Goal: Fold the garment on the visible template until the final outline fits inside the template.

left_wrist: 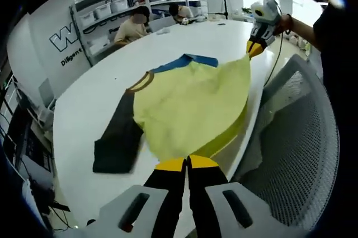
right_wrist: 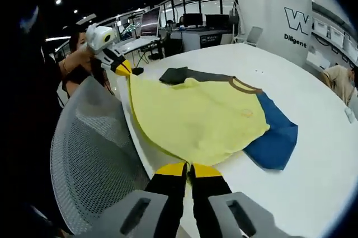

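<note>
Two grippers hold the yellow garment [left_wrist: 193, 109] by its near hem, body lifted and stretched over the edge of the white table [left_wrist: 84, 115]. Left gripper [left_wrist: 187, 163]: jaws pressed together on the hem. Right gripper [right_wrist: 189, 168]: jaws likewise clamped on fabric. Black sleeve [left_wrist: 117, 137] and blue sleeve [right_wrist: 274, 137] lie flat on the table. Mesh chair [right_wrist: 92, 154] sits just beside the edge. Template possibly under the cloth; cannot tell.

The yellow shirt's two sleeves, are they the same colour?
No, in the right gripper view one sleeve of the yellow shirt is blue and the other black.
</note>
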`<state>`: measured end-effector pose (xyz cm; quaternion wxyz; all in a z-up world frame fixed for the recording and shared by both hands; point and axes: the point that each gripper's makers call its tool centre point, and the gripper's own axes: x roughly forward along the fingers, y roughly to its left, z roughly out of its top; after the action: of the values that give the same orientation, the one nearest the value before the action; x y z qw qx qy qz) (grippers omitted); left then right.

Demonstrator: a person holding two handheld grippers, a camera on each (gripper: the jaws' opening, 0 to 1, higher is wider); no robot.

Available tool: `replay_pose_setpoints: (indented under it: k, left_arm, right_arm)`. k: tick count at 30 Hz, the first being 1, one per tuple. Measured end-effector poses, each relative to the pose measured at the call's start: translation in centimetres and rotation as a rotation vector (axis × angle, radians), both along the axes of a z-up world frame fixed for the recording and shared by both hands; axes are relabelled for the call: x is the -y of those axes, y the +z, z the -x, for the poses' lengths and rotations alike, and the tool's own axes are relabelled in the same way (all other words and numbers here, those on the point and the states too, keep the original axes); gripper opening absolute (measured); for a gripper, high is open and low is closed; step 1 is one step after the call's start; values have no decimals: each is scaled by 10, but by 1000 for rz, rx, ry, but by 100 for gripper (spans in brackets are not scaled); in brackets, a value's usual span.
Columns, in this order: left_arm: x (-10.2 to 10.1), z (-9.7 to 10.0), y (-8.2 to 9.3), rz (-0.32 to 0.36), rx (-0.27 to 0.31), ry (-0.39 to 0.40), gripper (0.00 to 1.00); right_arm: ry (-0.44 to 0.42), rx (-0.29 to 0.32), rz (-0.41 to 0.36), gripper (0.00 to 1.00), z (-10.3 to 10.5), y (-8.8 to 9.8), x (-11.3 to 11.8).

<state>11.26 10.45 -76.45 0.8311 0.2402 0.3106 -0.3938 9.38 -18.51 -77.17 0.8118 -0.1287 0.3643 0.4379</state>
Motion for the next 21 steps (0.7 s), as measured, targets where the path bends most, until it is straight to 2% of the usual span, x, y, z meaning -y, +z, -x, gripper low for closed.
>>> replay_pose_setpoints:
  k: [3, 5, 9, 13, 21]
  left_arm:
    - [0, 8, -8, -16, -25, -5, 6]
    - [-3, 15, -18, -60, -46, -13, 6]
    - [-3, 22, -24, -67, -69, -14, 6]
    - [-8, 32, -35, -121, -110, -9, 6]
    - [3, 48, -45, -109, -155, -46, 6]
  right_arm:
    - [-12, -19, -8, 0, 4, -4, 2]
    - [-7, -40, 16, 0, 12, -10, 4]
    - [-11, -66, 46, 0, 19, -21, 10]
    - [-18, -107, 67, 0, 29, -35, 12]
    - [-23, -138, 112, 0, 38, -59, 15]
